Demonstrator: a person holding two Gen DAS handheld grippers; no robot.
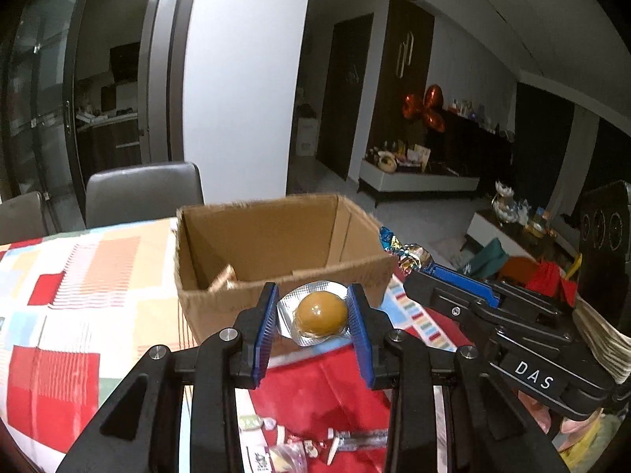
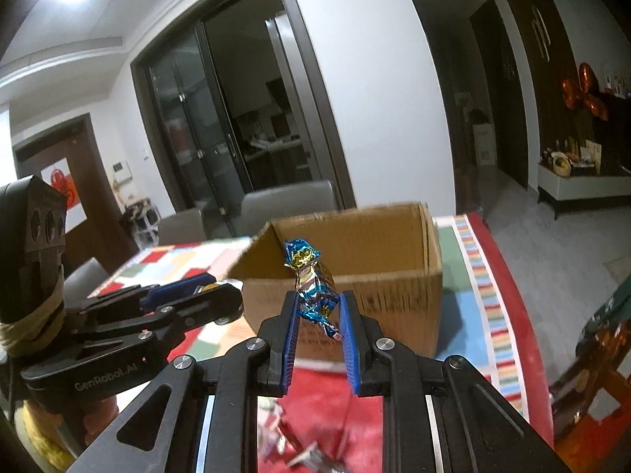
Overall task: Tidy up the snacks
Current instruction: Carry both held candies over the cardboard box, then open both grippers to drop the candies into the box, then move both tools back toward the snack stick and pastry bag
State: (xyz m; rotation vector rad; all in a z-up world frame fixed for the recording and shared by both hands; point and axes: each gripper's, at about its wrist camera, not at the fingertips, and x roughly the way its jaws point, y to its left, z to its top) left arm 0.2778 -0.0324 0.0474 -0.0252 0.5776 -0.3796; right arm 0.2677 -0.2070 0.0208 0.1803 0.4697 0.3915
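My left gripper [image 1: 311, 295] is shut on a foil-backed blister snack with a brown dome [image 1: 321, 313], held in front of the near wall of an open cardboard box [image 1: 276, 244]. My right gripper [image 2: 317, 299] is shut on a blue, gold and silver wrapped candy [image 2: 311, 276], held upright just before the same box [image 2: 394, 276]. In the left wrist view the right gripper [image 1: 418, 268] sits at the right with the candy [image 1: 402, 246] beside the box. In the right wrist view the left gripper [image 2: 213, 287] is at the left, close to the box.
The box stands on a table with a patchwork cloth [image 1: 79, 295] and a red cloth [image 1: 327, 394]. Several small wrapped snacks [image 1: 299, 441] lie on the red cloth below the grippers. Grey chairs [image 1: 146, 189] stand behind the table. The table's right edge [image 2: 524, 335] drops to the floor.
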